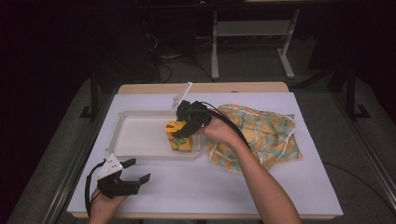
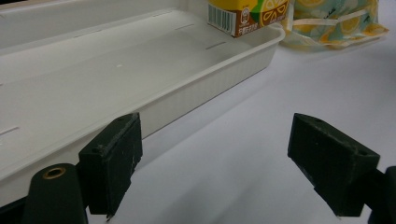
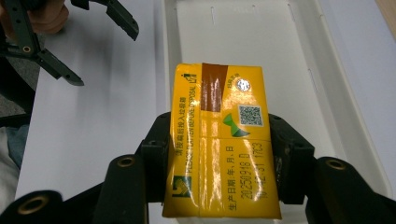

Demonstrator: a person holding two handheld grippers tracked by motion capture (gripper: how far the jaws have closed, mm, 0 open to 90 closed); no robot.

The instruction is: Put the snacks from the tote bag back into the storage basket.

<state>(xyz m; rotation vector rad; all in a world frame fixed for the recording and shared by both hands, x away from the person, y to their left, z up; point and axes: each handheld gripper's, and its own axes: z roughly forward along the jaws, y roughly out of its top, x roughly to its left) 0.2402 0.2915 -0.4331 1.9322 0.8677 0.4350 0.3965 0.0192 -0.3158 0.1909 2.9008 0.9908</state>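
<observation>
1 juice carton (image 1: 179, 136), 1 white tray (image 1: 140, 135), 1 clear lid (image 1: 181, 95) behind it, 1 patterned cloth bag (image 1: 261, 135), 2 grippers: left (image 1: 134, 173), right (image 1: 183, 130), 1 table (image 1: 261, 186)

table (image 1: 289, 186): white top | tray (image 1: 140, 152): left of middle | bag (image 1: 261, 135): right of tray, touching it, toward far edge

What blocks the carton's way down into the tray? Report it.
Nothing visible. The right gripper is shut on the carton, held over the tray's right end. The tray floor below it is bare. The bag lies outside the tray, and the left gripper is open on the table.
</observation>
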